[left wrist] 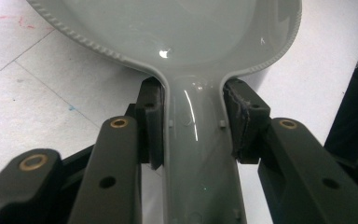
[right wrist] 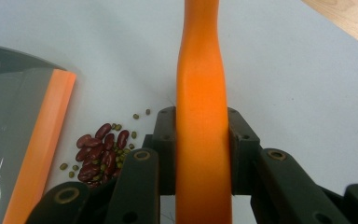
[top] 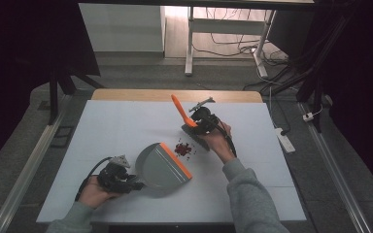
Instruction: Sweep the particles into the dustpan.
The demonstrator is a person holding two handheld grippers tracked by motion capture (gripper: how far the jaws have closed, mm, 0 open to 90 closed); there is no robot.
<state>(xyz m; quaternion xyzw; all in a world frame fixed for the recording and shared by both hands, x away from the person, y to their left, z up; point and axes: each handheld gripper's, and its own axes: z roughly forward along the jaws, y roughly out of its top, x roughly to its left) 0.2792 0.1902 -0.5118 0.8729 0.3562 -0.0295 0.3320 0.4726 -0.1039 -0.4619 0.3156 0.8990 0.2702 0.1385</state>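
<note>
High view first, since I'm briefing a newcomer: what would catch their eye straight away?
A small heap of red beans lies mid-table, just off the orange lip of a grey dustpan. The left gripper clamps the dustpan's handle at the near left. The right gripper grips a brush by its bright orange handle, just behind the beans.

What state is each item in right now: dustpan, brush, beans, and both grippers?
Dustpan: on the table, orange lip toward the beans, no beans inside that I can see.
Brush: orange handle clamped, angled up.
Beans: loose pile on the table, just off the dustpan's lip.
Left gripper: shut on the dustpan's handle.
Right gripper: shut on the brush handle.
</note>
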